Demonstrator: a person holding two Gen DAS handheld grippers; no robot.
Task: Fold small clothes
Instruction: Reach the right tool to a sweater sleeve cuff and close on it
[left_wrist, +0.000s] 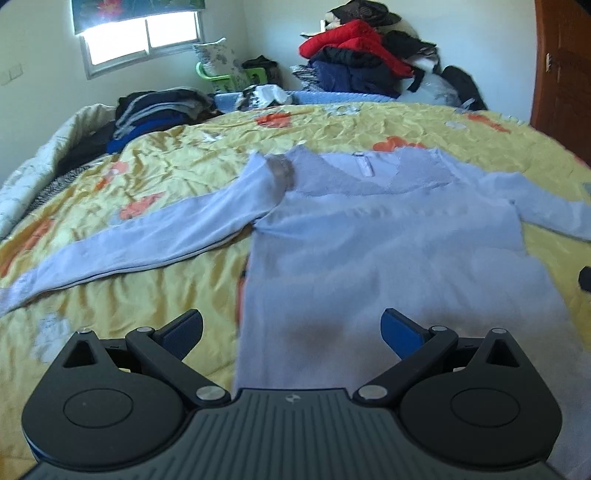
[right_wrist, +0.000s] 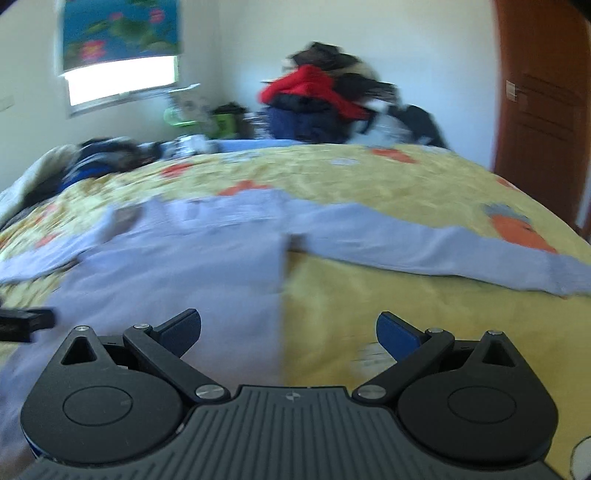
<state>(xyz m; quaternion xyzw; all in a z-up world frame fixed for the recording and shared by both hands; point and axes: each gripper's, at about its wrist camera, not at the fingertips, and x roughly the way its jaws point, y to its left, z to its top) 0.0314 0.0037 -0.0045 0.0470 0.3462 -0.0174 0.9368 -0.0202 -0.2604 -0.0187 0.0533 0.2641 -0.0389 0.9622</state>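
A light blue long-sleeved sweater (left_wrist: 388, 236) lies flat on the yellow flowered bedspread (left_wrist: 129, 310), collar away from me and both sleeves spread out. My left gripper (left_wrist: 291, 330) hangs open over the sweater's lower left edge, holding nothing. In the right wrist view the same sweater (right_wrist: 177, 266) shows blurred, its right sleeve (right_wrist: 443, 251) stretched out to the right. My right gripper (right_wrist: 288, 330) is open above the sweater's lower right edge, half over bare bedspread (right_wrist: 406, 306). A dark bit of the left gripper (right_wrist: 26, 321) shows at the left edge.
A heap of red, black and navy clothes (left_wrist: 362, 55) stands beyond the bed's far side. Folded dark garments (left_wrist: 159, 110) sit at the bed's far left corner. A window (left_wrist: 144, 37) is at the back left, a brown door (left_wrist: 565, 74) at the right.
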